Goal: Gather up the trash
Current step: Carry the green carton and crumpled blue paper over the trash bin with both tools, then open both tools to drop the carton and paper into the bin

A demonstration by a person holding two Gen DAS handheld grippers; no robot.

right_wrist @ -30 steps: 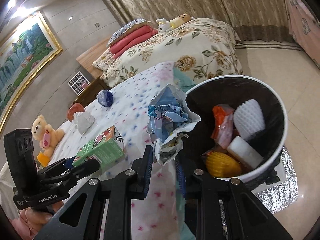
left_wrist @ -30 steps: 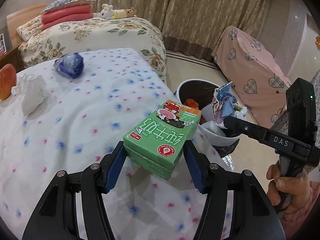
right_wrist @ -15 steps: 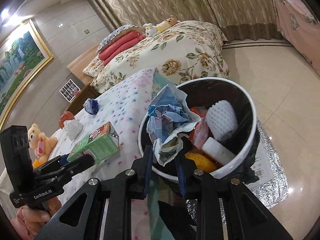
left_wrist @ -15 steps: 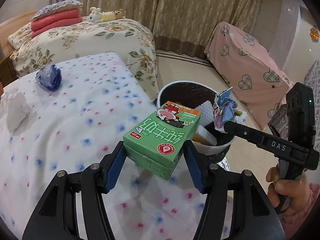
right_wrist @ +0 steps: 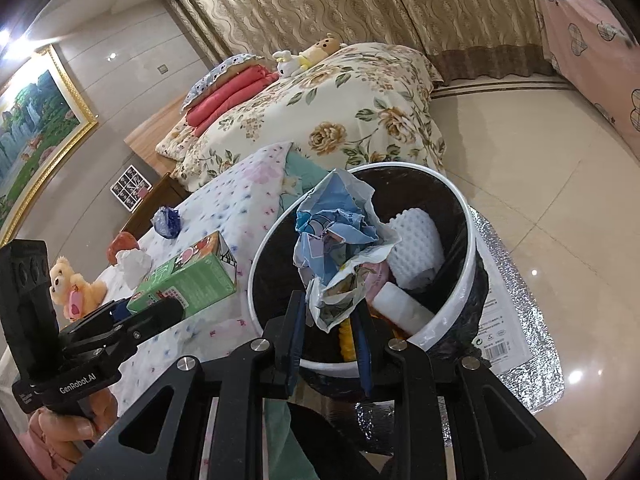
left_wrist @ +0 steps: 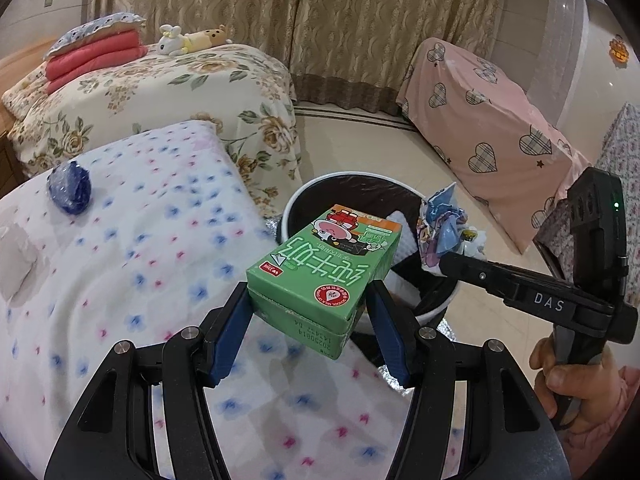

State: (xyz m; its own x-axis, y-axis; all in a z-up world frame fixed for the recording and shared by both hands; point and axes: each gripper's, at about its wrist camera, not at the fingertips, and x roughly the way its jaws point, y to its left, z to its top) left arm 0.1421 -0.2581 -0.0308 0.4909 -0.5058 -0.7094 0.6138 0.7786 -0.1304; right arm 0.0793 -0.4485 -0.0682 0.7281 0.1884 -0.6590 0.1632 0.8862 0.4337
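Bin (right_wrist: 472, 240) with foam scraps; left tongs (left_wrist: 310, 312) pinching carton (left_wrist: 320, 276), right tongs (right_wrist: 330, 336) wrapper (right_wrist: 340, 240).

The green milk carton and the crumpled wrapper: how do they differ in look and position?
The green milk carton is a rigid, intact box; the crumpled wrapper is a shapeless blue-white wad. The carton is at the bin's edge, the wrapper over its opening. Both are held in a shut tool: left tool, right tool.

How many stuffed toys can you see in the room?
3: a white bunny and a tan toy lying together on the flowery bed, and a teddy bear on the spotted bed. More may be hidden.
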